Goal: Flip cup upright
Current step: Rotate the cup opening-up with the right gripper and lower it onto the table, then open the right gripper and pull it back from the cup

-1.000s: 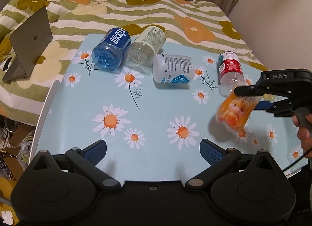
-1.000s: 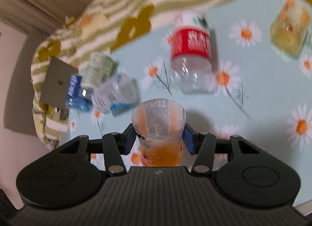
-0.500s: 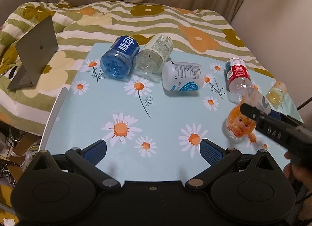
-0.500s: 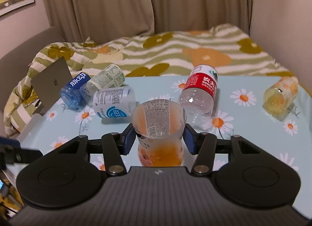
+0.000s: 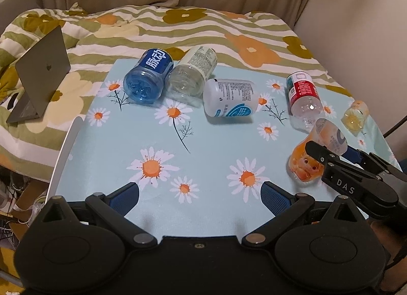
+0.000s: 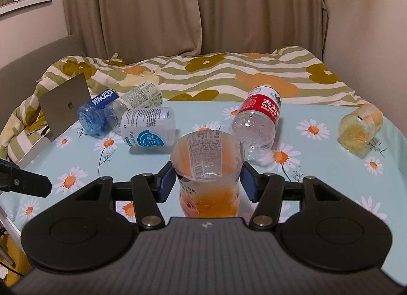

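Observation:
A clear cup with an orange cartoon face point(image 5: 309, 161) stands nearly upright, mouth up, on the daisy tablecloth point(image 5: 203, 147). My right gripper point(image 6: 207, 184) is shut on the orange cup point(image 6: 207, 165), blue pads on both sides of its waist. In the left wrist view the right gripper point(image 5: 330, 152) comes in from the right and grips it. My left gripper point(image 5: 199, 197) is open and empty, low over the table's near edge, left of the cup.
Several cut bottles lie on their sides: blue point(image 5: 147, 78), clear point(image 5: 190, 76), white point(image 5: 230, 97), red-labelled point(image 5: 304, 96) and yellow point(image 5: 354, 116). A laptop point(image 5: 40, 76) sits on the striped bed quilt at left. A wall rises at right.
My right gripper has turned the cup from lying tilted to nearly upright and lowered its base to the table. My left gripper has stayed open and drawn back a little.

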{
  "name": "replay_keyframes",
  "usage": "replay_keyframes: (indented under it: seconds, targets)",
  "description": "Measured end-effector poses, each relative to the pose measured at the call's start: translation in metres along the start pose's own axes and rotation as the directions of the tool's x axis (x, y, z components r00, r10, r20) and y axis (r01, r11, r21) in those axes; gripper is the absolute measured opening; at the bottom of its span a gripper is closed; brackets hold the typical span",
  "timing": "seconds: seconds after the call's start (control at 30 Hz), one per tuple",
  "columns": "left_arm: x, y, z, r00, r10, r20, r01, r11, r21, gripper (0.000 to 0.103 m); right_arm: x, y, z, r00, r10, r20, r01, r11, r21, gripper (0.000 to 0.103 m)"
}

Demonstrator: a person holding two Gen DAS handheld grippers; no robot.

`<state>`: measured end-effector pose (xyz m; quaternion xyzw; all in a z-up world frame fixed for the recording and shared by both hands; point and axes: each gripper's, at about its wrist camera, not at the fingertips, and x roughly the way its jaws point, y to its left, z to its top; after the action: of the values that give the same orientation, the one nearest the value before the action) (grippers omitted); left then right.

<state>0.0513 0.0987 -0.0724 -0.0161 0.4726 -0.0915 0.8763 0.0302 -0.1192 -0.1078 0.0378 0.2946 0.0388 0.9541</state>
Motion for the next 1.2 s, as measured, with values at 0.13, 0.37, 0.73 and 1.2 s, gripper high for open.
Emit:
replay_keyframes:
  seconds: [0.13, 0.37, 0.73, 1.2]
  targets:
    - [-0.001, -0.003, -0.001, 1.0, 0.0, -0.002, 0.0, 1.0, 0.001, 0.103, -0.001, -0.001, -0.001, 1.0, -0.001, -0.007, 0.001, 1.0, -0.003, 0.074]
    - [-0.008, -0.01, -0.002, 1.0, 0.008, 0.014, -0.008, 1.0, 0.001, 0.103, -0.008, 0.0, 0.002, 1.0, -0.003, 0.005, 0.003, 1.0, -0.027, 0.103]
    - [-0.043, -0.033, 0.016, 0.994, 0.024, 0.11, -0.027, 0.999, 0.021, 0.103, -0.042, -0.013, 0.038, 0.986, 0.058, -0.156, -0.055, 0.998, 0.027, 0.103]
    - [-0.071, -0.076, 0.018, 0.976, 0.057, 0.212, -0.088, 0.986, 0.141, 0.103, -0.107, -0.06, 0.078, 0.955, -0.148, -0.257, 0.165, 0.985, 0.046, 0.103]
